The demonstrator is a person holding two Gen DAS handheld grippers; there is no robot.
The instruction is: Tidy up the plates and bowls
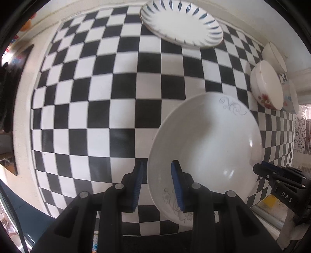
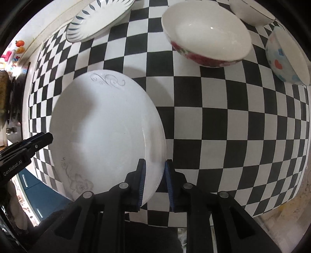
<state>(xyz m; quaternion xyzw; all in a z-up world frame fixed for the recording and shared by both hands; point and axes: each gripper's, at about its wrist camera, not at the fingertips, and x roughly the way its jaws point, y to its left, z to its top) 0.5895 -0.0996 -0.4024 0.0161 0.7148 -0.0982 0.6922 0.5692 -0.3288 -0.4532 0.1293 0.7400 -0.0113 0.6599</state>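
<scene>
Now both grippers are on the same dish: the white deep plate point(image 2: 105, 132), glossy glazed ceramic with grey scrollwork and a faint flower printed on its rim, lying on the checkered surface point(image 1: 101, 93). The right gripper point(image 2: 154, 183) has the plate's right rim between its fingers, one blue ribbed pad over the inside, the other outside; they look closed down on the rim, though a sliver of gap may remain. The left gripper point(image 1: 157, 184) straddles the opposite rim with its fingers spread, not yet pinching.

Judging by this, the step in hand is securing that plate for a two-sided lift. Beyond the fingertips sits a flat plate with blue leaf marks point(image 1: 181, 24), the likely stacking spot. Off to the right of the fingers are the bowls: a red-flowered bowl point(image 2: 207, 37), a pale blue bowl with hearts and flowers point(image 2: 285, 56) and a plain white bowl point(image 2: 250, 10), all smooth and rounded.

Next move calls for the left fingers to close, then a level lift; glazed rims are slippery.
</scene>
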